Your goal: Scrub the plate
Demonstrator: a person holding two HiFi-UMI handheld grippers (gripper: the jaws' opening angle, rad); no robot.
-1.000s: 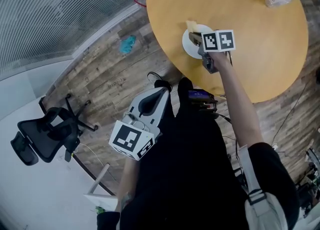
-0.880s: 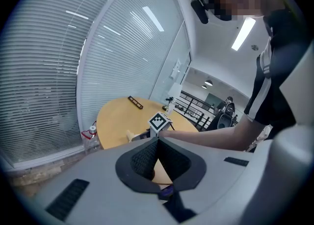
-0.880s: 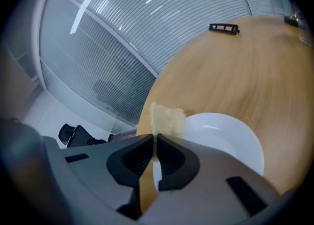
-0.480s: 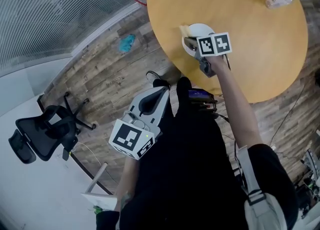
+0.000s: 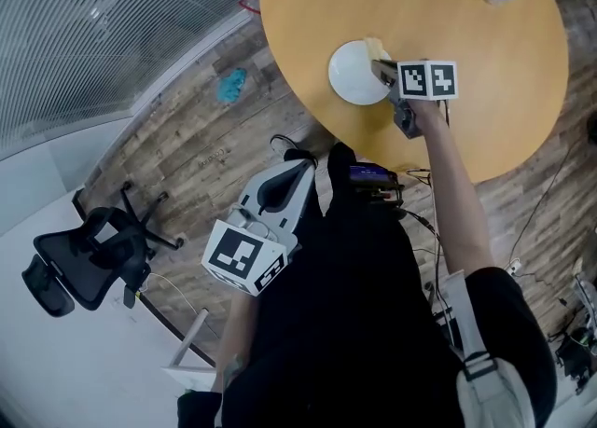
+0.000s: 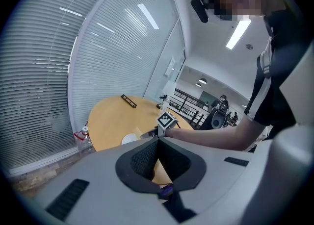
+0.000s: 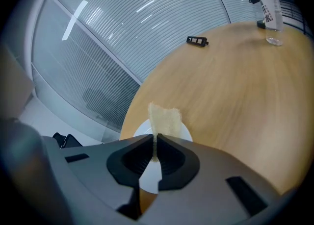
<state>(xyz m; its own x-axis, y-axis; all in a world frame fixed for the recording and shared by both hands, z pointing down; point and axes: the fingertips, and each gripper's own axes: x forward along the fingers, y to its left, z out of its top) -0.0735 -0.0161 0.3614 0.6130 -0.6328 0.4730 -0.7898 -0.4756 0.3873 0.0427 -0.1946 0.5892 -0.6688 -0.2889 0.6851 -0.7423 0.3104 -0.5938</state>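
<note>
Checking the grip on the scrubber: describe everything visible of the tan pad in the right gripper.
The pad is a thin, flat, tan piece, fibrous-looking, with an uneven far edge. The right gripper is shut on its near end, so most of it sticks straight out past the jaws. It hangs over the white plate's rim on the round wooden table; whether it touches the plate cannot be told.
</note>
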